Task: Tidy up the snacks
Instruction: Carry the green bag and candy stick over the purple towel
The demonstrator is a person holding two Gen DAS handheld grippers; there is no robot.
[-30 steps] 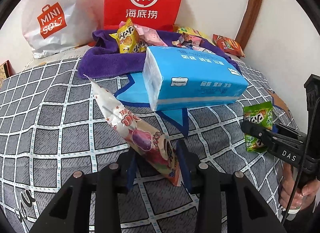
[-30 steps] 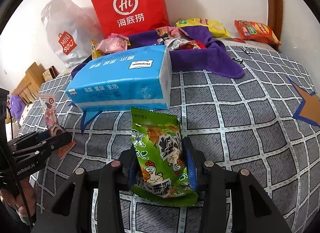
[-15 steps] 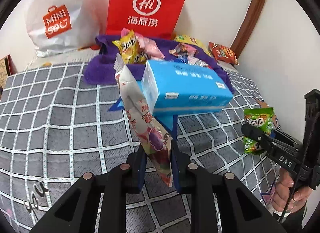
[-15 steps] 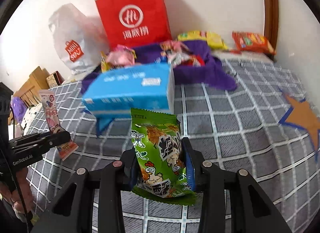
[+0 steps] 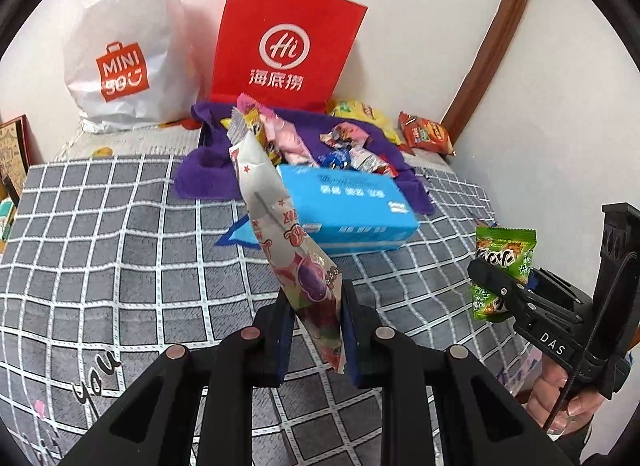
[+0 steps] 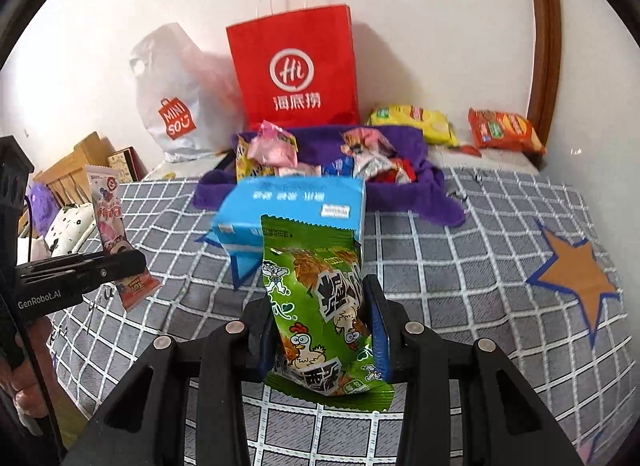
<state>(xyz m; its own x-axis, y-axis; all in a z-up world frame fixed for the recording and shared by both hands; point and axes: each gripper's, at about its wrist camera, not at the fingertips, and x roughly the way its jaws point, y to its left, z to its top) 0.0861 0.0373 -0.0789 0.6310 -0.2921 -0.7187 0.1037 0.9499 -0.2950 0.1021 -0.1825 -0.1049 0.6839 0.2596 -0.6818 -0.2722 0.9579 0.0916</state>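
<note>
My left gripper (image 5: 318,320) is shut on a long white and pink snack packet (image 5: 280,234), held up above the checked bedspread; the same packet (image 6: 110,221) shows at the left in the right wrist view. My right gripper (image 6: 320,330) is shut on a green snack packet (image 6: 316,302) with a cartoon chicken, also lifted off the bed, and that packet (image 5: 502,262) appears at the right of the left wrist view. Beyond both lies a blue tissue pack (image 5: 344,201). Behind it a purple cloth (image 6: 400,181) carries several small snack packets (image 6: 276,149).
A red paper bag (image 5: 286,45) and a white plastic shopping bag (image 5: 124,53) stand against the wall. A yellow packet (image 6: 412,123) and an orange packet (image 6: 506,129) lie at the back right. A person's hand (image 5: 560,402) grips the right tool. Wooden boxes (image 6: 72,169) sit off the bed's left side.
Both grippers have risen from the bed with their packets. The white and pink packet, first lying slanted on the bedspread, now stands up between the left fingers, which closed tighter.
</note>
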